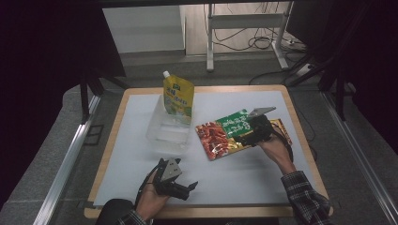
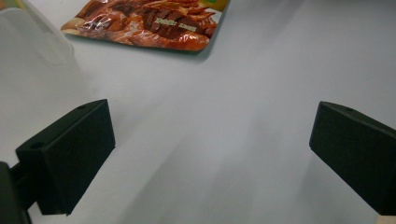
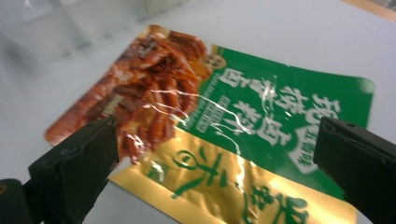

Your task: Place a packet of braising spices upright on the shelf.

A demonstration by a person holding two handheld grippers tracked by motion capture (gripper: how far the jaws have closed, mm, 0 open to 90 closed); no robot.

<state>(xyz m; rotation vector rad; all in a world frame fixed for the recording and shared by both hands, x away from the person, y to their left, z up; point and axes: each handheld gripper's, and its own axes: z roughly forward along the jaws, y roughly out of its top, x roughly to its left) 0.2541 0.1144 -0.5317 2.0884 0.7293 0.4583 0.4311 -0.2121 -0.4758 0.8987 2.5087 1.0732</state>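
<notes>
A flat snack packet (image 1: 224,133) printed in red, green and gold lies right of the table's middle; its green panel (image 3: 275,112) and its red picture of meat (image 2: 149,25) both show close up. My right gripper (image 1: 251,130) hovers over the packet's right part, open, with a jaw on each side (image 3: 215,158) and nothing pinched. My left gripper (image 1: 185,187) rests near the front edge, open over bare white mat (image 2: 210,144). A yellow spouted pouch (image 1: 178,96) stands upright in a clear plastic tub (image 1: 169,129).
A white mat (image 1: 141,168) covers the wooden table (image 1: 206,89). The tub's corner (image 2: 32,42) is close to the left gripper's left side. Beyond the table stand a metal frame (image 1: 244,21) and floor cables (image 1: 263,42).
</notes>
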